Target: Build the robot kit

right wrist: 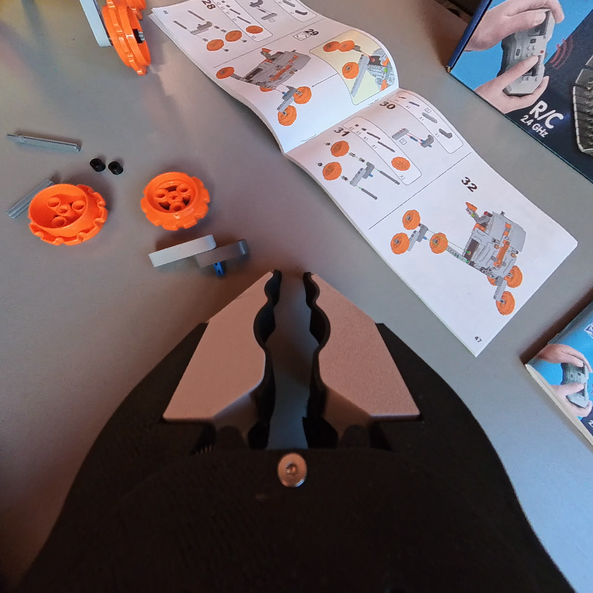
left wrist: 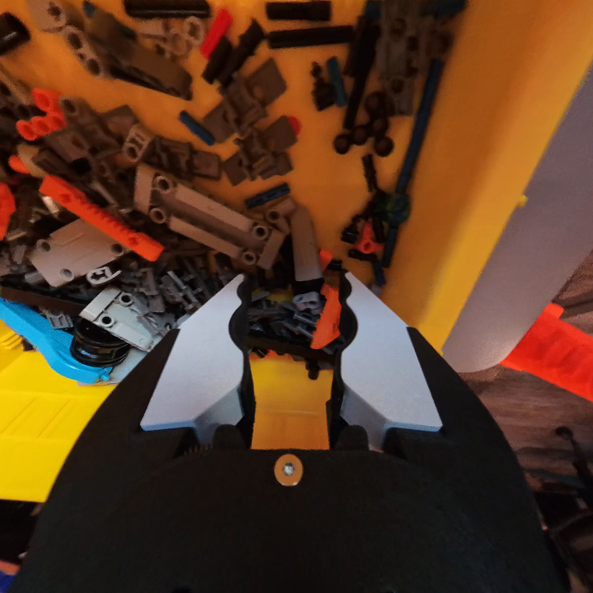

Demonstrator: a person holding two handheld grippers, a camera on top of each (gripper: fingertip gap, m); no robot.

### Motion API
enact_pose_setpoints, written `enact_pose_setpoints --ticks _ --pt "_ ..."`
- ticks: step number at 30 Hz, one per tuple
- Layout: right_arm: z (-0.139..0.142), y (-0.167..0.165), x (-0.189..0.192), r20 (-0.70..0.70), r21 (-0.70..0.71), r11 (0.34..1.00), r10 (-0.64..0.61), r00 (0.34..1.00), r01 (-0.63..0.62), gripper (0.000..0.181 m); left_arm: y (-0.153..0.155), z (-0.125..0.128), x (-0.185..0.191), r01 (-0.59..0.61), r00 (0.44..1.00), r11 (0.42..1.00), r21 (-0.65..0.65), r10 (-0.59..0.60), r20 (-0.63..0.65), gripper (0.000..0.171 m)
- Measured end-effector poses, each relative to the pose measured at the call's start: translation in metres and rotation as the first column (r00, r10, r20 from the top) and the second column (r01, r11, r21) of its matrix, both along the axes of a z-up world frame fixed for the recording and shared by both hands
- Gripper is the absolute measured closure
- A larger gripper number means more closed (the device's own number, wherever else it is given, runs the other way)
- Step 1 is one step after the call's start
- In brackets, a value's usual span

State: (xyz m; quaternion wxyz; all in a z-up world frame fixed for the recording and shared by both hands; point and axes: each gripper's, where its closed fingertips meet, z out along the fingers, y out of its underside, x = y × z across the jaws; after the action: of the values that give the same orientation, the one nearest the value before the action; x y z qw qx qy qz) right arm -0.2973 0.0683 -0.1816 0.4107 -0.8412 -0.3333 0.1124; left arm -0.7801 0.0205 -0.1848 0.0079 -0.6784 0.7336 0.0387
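Observation:
My left gripper point(left wrist: 293, 279) is open and hangs over a yellow tray point(left wrist: 465, 128) heaped with grey, black and orange building-toy parts. Small dark grey connectors point(left wrist: 288, 317) and an orange piece point(left wrist: 327, 317) lie between its fingers; the orange piece is close to the right finger and is not gripped. My right gripper point(right wrist: 292, 276) is empty, with a narrow gap between the jaws, above a grey table point(right wrist: 96, 321). Just beyond its tips to the left lies a grey beam assembly point(right wrist: 195, 253) with a blue pin point(right wrist: 219, 268).
Two orange wheels point(right wrist: 67, 213) point(right wrist: 175, 200), two black bushes point(right wrist: 106, 165) and grey axles point(right wrist: 45, 141) lie to the left. An open instruction booklet point(right wrist: 353, 144), a blue box point(right wrist: 529, 73) and another booklet point(right wrist: 564, 385) are to the right. The tray holds a long orange beam point(left wrist: 99, 218) and a blue part point(left wrist: 41, 333). My hands' fingertips stand some 50 centimeters from each other.

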Motion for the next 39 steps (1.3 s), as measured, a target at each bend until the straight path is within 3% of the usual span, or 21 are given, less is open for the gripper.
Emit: enact_pose_setpoints --ticks 2,3,7,9,12,16,19,25,28,39 --pt "0.0 0.0 0.0 -0.004 -0.003 1.0 0.0 1.0 0.0 0.166 0.013 0.001 0.003 -0.042 0.999 0.999 0.017 0.042 0.029 0.148" --pt "0.0 0.0 0.0 -0.007 -0.006 1.0 0.0 1.0 0.0 0.166 0.02 0.002 0.004 -0.052 0.998 0.998 0.034 0.05 0.046 0.152" --pt "0.0 0.0 0.0 -0.012 -0.011 1.0 0.0 1.0 0.0 0.166 0.044 0.013 0.023 -0.188 0.971 0.98 0.063 0.176 0.164 0.158" --pt "0.0 0.0 0.0 -0.012 -0.011 1.0 0.0 1.0 0.0 0.165 0.046 0.02 0.021 -0.233 0.961 0.971 0.06 0.22 0.169 0.147" --pt "0.0 0.0 0.0 -0.011 -0.011 1.0 0.001 1.0 -0.001 0.165 0.035 0.026 0.008 -0.275 0.955 0.961 0.024 0.27 0.126 0.144" --pt "0.0 -0.001 0.0 -0.009 -0.008 1.0 0.004 1.0 -0.004 0.165 -0.004 0.025 0.004 -0.232 0.963 0.967 -0.106 0.244 0.116 0.16" --pt "0.0 -0.001 -0.001 -0.005 -0.005 1.0 0.009 1.0 -0.009 0.165 -0.018 0.017 -0.001 -0.227 0.968 0.962 -0.149 0.24 0.078 0.16" --pt "0.0 -0.003 -0.001 0.0 -0.001 1.0 0.014 1.0 -0.014 0.166 -0.025 0.007 0.008 -0.186 0.974 0.966 -0.179 0.205 0.099 0.161" --pt "0.0 -0.003 -0.001 -0.001 -0.002 1.0 0.014 1.0 -0.014 0.166 -0.028 0.004 0.009 -0.15 0.981 0.972 -0.182 0.17 0.096 0.151" --pt "0.0 -0.003 -0.001 -0.005 -0.005 1.0 0.014 1.0 -0.014 0.165 -0.03 0.0 0.011 -0.111 0.988 0.98 -0.162 0.126 0.087 0.159"
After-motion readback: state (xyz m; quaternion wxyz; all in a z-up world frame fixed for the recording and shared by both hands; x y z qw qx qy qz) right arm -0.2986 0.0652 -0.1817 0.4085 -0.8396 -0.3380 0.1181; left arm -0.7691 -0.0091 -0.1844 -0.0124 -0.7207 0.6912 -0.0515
